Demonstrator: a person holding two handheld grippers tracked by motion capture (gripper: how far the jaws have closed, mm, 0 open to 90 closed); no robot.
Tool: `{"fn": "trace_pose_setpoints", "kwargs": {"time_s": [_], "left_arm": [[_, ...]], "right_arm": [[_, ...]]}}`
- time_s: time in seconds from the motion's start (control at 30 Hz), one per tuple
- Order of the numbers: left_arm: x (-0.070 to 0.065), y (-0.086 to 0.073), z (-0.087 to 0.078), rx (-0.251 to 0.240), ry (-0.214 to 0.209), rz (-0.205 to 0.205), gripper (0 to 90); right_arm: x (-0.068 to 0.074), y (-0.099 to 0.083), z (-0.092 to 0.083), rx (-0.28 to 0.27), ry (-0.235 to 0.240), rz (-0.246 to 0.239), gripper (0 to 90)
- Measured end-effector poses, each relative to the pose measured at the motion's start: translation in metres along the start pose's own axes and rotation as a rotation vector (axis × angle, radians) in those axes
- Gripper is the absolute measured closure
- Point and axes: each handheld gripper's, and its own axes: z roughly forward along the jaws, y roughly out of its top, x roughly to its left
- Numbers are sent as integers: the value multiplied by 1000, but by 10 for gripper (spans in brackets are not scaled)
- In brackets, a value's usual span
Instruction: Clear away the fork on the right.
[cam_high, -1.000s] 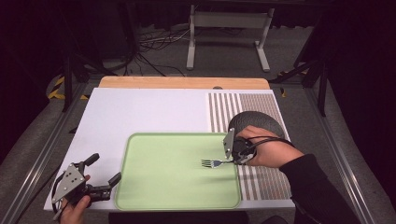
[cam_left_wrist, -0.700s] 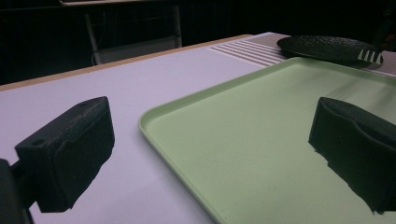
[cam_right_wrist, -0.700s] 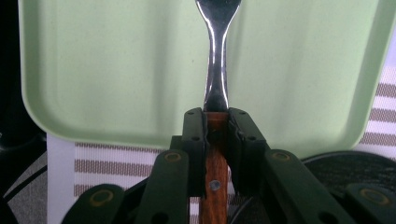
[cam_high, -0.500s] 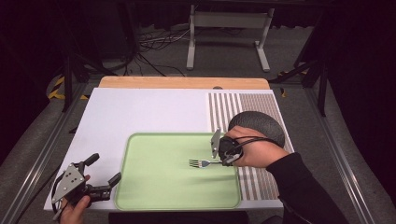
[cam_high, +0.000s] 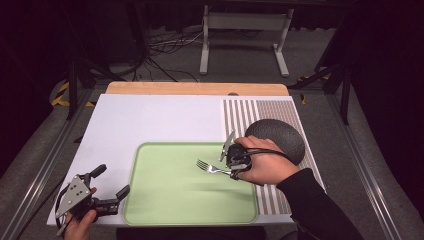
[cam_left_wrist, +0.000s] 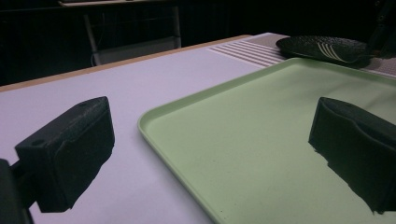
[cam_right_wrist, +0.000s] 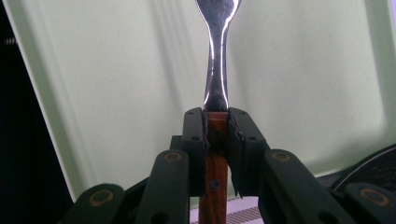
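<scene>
The right gripper (cam_high: 231, 170) clamps the wooden handle of a steel fork (cam_high: 209, 167), holding it above the pale green plastic tray (cam_high: 150, 200), tines toward the tray's middle. The left gripper (cam_high: 112, 192) rests open and empty at the tray's near left corner. The narrow handle could twist or slip between the pads and clatter down. No readable writing or brand anywhere

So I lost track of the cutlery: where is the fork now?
In the high view the fork is right of centre, over the green tray, held by its wooden handle in the right gripper.
</scene>
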Motion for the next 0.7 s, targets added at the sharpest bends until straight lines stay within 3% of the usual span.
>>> {"fn": "trace_pose_setpoints", "kwargs": {"time_s": [0.23, 0.37, 0.43, 0.47, 0.7], "left_arm": [[0, 0, 0, -2, 0, 0, 9], [0, 0, 0, -1, 0, -2, 9], [1, 0, 0, -1, 0, -2, 9], [0, 0, 0, -2, 0, -1, 9], [0, 0, 0, -2, 0, -1, 9]], "right_arm": [[0, 2, 6, 2, -9, 108, 780], [-2, 2, 7, -16, 23, 204, 780], [-1, 2, 8, -21, 22, 223, 780], [-1, 2, 8, -21, 20, 258, 780], [0, 4, 10, -31, 25, 326, 780]]}}
